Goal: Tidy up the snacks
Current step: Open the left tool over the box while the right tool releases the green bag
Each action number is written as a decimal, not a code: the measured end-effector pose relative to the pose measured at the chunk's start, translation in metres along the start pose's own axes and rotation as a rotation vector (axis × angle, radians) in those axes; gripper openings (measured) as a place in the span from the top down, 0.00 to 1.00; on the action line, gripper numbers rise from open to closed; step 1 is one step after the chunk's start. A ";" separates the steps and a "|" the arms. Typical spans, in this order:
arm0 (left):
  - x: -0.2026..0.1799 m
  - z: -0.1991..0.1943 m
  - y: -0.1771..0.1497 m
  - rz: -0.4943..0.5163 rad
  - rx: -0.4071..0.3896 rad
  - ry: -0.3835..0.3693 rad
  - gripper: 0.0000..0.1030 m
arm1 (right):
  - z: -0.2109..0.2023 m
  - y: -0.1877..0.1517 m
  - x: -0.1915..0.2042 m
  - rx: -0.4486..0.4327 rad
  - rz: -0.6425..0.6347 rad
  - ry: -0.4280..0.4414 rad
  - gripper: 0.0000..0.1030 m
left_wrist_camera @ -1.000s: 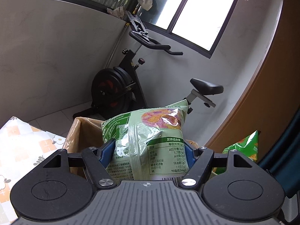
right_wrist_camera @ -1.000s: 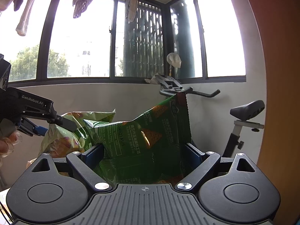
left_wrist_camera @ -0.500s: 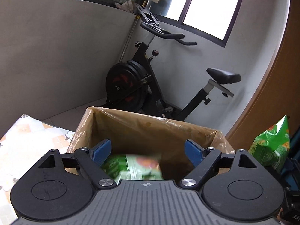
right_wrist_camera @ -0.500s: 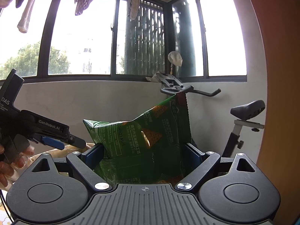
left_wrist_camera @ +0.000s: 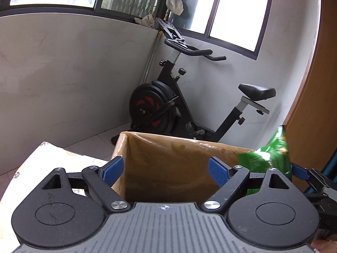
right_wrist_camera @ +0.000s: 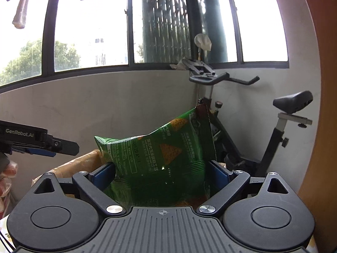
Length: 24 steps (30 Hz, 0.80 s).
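Big brown cardboard box (left_wrist_camera: pixel 168 162), plastic-lined, gapes below the left gripper (left_wrist_camera: pixel 166 171), blue pads spread wide, nothing between. Only the right view shows the right gripper (right_wrist_camera: pixel 162 174) clamping the glossy green chip bag (right_wrist_camera: pixel 162 147), crinkled, above the box rim.

Floral-clothed table (left_wrist_camera: pixel 38 164) apparently bears cardboard box (left_wrist_camera: pixel 168 147).

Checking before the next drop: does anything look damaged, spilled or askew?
Nothing stands out. The green chip bag sits tilted but intact in the right gripper; the left gripper is open over the cardboard box. No spills visible.
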<state>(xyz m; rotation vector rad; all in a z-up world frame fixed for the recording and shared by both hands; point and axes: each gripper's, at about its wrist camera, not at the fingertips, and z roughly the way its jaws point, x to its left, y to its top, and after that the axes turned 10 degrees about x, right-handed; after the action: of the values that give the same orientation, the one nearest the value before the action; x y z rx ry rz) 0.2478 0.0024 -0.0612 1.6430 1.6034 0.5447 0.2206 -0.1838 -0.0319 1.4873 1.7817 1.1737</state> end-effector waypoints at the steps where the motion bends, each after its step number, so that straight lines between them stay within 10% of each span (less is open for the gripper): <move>1: 0.001 -0.002 0.000 0.000 -0.001 0.007 0.14 | 0.003 0.000 0.001 0.012 0.007 -0.001 0.07; 24: 0.016 -0.090 -0.068 0.111 -0.033 0.105 0.14 | -0.103 -0.075 -0.022 0.027 0.117 0.008 0.07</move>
<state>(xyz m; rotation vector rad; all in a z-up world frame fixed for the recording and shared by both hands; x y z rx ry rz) 0.1375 0.0330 -0.0603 1.7108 1.5756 0.7224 0.1036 -0.2351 -0.0509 1.6241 1.7419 1.2184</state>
